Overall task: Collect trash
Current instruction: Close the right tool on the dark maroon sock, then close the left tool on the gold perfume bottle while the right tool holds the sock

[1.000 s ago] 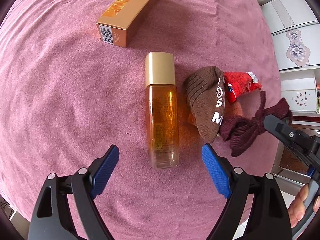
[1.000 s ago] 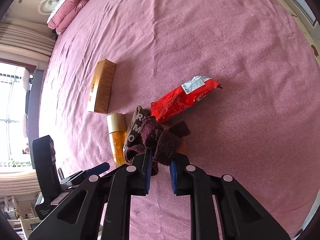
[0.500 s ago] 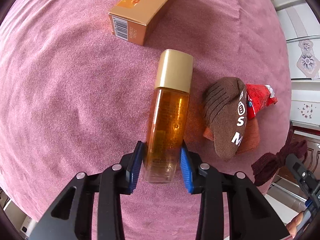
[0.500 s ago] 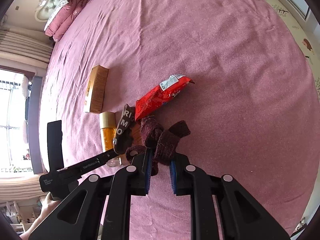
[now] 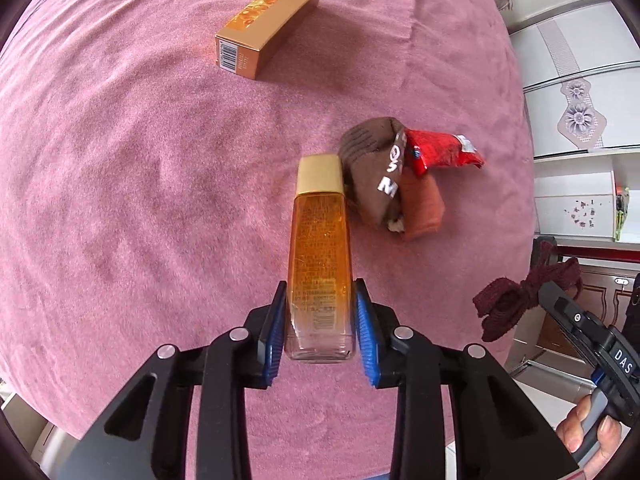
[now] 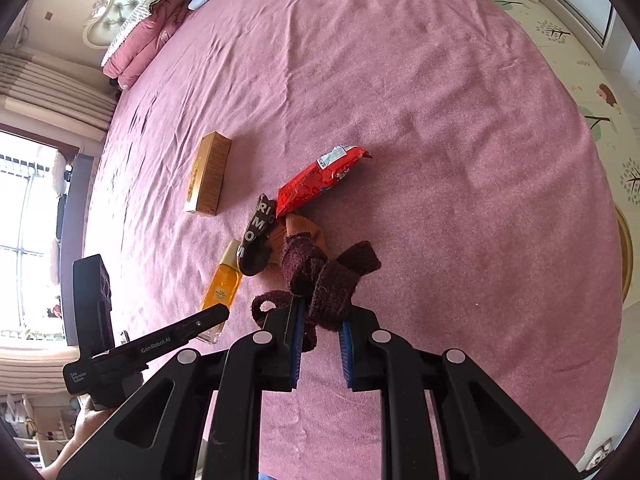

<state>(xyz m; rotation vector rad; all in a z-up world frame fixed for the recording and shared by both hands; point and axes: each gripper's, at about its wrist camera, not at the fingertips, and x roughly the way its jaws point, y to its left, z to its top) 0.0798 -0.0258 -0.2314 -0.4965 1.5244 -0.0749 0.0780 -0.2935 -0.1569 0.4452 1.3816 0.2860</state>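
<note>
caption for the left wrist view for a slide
Left claw shut on an amber bottle above the pink bedspread, socks and red wrapper beside it.

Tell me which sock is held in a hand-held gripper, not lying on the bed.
The maroon sock, pinched in the right hand-held gripper. The brown sock and orange sock lie beside the wrapper.

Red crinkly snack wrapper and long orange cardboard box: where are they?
Red crinkly snack wrapper (image 6: 316,184), right wrist view, middle of the foil.
Long orange cardboard box (image 5: 268,24), left wrist view, top face.
</note>
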